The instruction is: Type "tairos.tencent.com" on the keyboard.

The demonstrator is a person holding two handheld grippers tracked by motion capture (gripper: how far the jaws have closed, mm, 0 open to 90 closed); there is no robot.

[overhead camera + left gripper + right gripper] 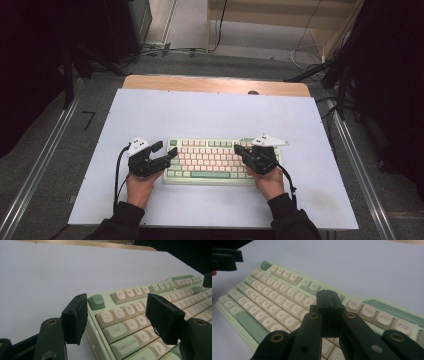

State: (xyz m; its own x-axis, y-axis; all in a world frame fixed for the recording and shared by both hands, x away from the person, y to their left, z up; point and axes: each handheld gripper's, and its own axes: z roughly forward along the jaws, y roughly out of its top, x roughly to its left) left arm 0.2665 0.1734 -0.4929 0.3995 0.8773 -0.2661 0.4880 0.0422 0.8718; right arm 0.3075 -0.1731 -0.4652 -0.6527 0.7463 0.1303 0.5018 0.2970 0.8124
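Keyboard [208,161] lies near our edge of the white table [210,112]. Our left gripper [117,317] gapes wide, empty, straddling its left end. Our right gripper [329,302] is pressed closed over the right-hand keys, perhaps touching one; we cannot tell.

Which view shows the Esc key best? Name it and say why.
The left gripper view: the Esc key sits close and sharp between the left tool's open jaws. The right gripper view shows it far off as a blurred green cap; the high view shows a tiny green square.
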